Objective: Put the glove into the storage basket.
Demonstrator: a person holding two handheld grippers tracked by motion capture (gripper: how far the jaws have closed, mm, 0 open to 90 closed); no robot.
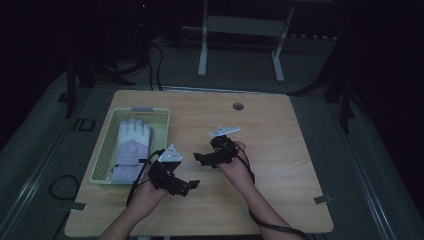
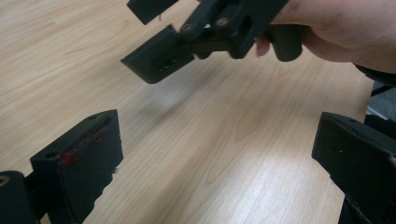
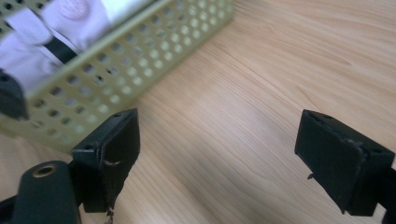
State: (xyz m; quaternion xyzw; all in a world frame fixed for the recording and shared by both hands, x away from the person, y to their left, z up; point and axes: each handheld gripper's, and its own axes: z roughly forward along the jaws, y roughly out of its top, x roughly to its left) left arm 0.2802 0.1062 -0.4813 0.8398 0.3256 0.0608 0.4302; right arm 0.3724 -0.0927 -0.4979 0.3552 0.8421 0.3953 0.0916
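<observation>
White glove lies flat inside the green basket at table's left, both left gripper and right gripper empty, jaws wide apart over bare tabletop, so placing looks done, nothing left but pulling back.

**Dim room, brighter close-ups**

From above, my light wooden table sits in weak light and the surroundings sink into near black, with grainy detail. My gripper views are brighter, with a soft sheen on the wood. The pale green perforated plastic basket blurs at the frame's corner.
</observation>
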